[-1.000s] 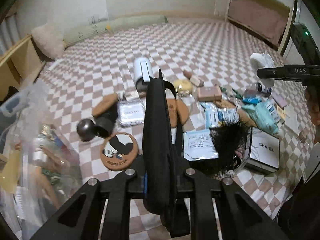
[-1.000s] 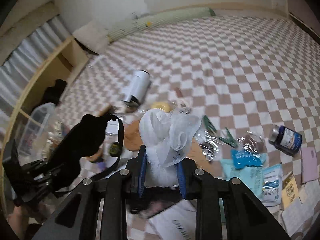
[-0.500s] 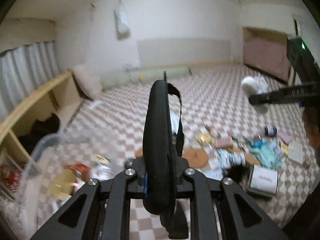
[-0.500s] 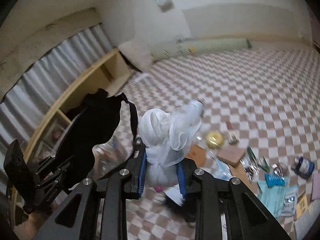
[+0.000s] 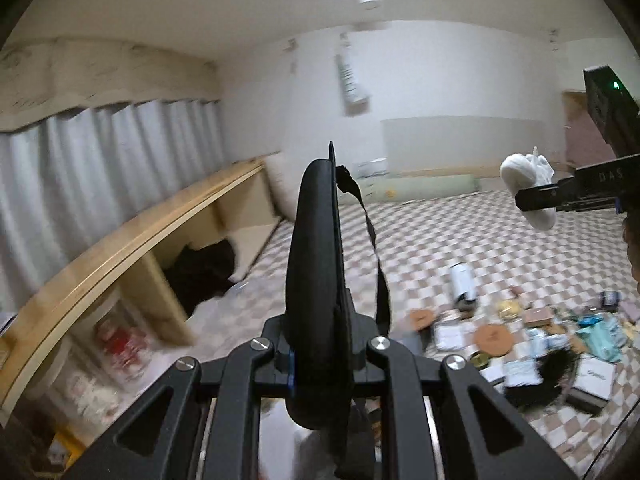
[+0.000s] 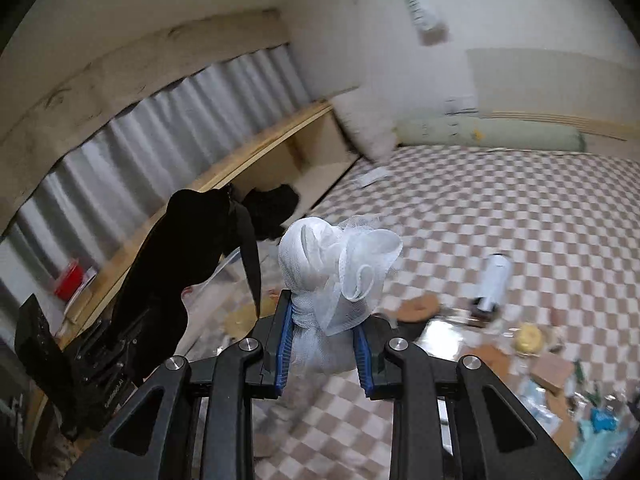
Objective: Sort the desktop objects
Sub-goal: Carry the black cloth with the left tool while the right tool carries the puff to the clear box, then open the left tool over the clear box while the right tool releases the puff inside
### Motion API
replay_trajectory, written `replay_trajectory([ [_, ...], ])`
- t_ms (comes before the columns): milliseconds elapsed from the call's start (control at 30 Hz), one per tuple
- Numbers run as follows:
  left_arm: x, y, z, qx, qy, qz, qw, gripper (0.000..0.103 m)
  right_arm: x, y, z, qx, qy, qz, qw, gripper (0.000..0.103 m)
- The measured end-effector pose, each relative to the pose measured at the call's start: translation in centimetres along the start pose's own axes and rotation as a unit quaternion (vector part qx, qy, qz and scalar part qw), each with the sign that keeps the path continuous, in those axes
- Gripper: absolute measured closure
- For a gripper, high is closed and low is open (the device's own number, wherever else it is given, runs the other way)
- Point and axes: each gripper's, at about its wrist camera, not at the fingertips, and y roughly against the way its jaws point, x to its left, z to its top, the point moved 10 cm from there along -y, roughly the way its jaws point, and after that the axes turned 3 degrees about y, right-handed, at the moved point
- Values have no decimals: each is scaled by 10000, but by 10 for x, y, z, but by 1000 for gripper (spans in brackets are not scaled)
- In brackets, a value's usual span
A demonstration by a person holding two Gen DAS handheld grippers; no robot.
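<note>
My left gripper (image 5: 320,364) is shut on a black padded eye mask (image 5: 316,280) with a strap, held upright high above the checkered bed. The mask also shows in the right wrist view (image 6: 176,264). My right gripper (image 6: 322,356) is shut on a white mesh bundle (image 6: 336,280), also raised; it shows at the right of the left wrist view (image 5: 528,184). Several small items lie scattered on the bed (image 5: 520,344) below and to the right.
A wooden shelf unit (image 5: 132,256) with dark cloth inside runs along the left under grey curtains. A white cylinder (image 6: 494,280), round brown pads (image 5: 494,338) and a white box (image 5: 592,380) lie on the checkered cover. A green bolster (image 6: 492,136) lies at the far wall.
Both grippers have risen and tilted up and leftward with their loads; the views now show the wall, curtains and shelf, and the scattered items sit low at the right.
</note>
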Motion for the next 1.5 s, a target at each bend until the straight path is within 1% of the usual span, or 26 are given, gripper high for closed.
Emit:
replay_trajectory([
  [100,28,0,-20,209,123,335,9991,87,31,-36,-5,190,65,231,9995,75],
  [167,47,0,-40,395,73,651,9971,87,49,-61,-12,362,109,352,9987,75],
  [267,53,-6,-67,704,-97,905,9934,87,70,-92,-21,556,211,412,9974,75],
  [367,57,-14,-84,952,-183,941,9908,87,86,-119,-28,733,245,459,9960,75],
  [500,57,-22,-99,1180,-201,834,9893,87,94,-151,-42,958,262,404,9942,75],
  [633,51,-33,-113,1423,-111,575,9881,87,97,-174,-53,1158,241,333,9924,75],
  [700,49,-38,-120,1546,-108,521,9865,87,99,-183,-58,1261,272,312,9911,75],
  [800,53,-44,-125,1637,-73,534,9850,87,104,-194,-68,1430,372,259,9887,75],
  [900,58,-48,-132,1734,-13,578,9831,86,107,-203,-73,1496,433,192,9876,75],
  [967,61,-49,-136,1779,14,583,9823,86,109,-207,-74,1527,368,304,9871,75],
  [1000,62,-50,-137,1796,35,585,9820,84,110,-208,-75,1549,350,302,9868,75],
  [1033,65,-50,-138,1803,58,631,9816,81,107,-210,-75,1561,345,213,9869,75],
  [1067,65,-49,-139,1798,74,642,9816,81,106,-211,-75,1549,358,162,9871,73],
  [1100,67,-49,-139,1790,77,716,9812,71,107,-211,-75,1529,383,134,9874,70],
  [1133,69,-48,-138,1750,41,787,9814,48,106,-212,-74,1496,401,88,9879,52],
  [1167,69,-47,-136,1697,19,825,9820,35,105,-211,-74,1463,408,46,9884,23],
  [1200,70,-46,-134,1635,15,845,9829,21,103,-211,-73,1427,417,-18,9889,13],
  [1233,69,-44,-132,1571,27,842,9840,21,102,-210,-71,1379,429,-70,9895,10],
  [1333,67,-42,-128,1530,78,767,9852,21,99,-208,-70,1364,401,-121,9898,10],
  [1500,64,-43,-129,1568,92,666,9853,21,95,-204,-74,1473,299,-30,9886,10],
])
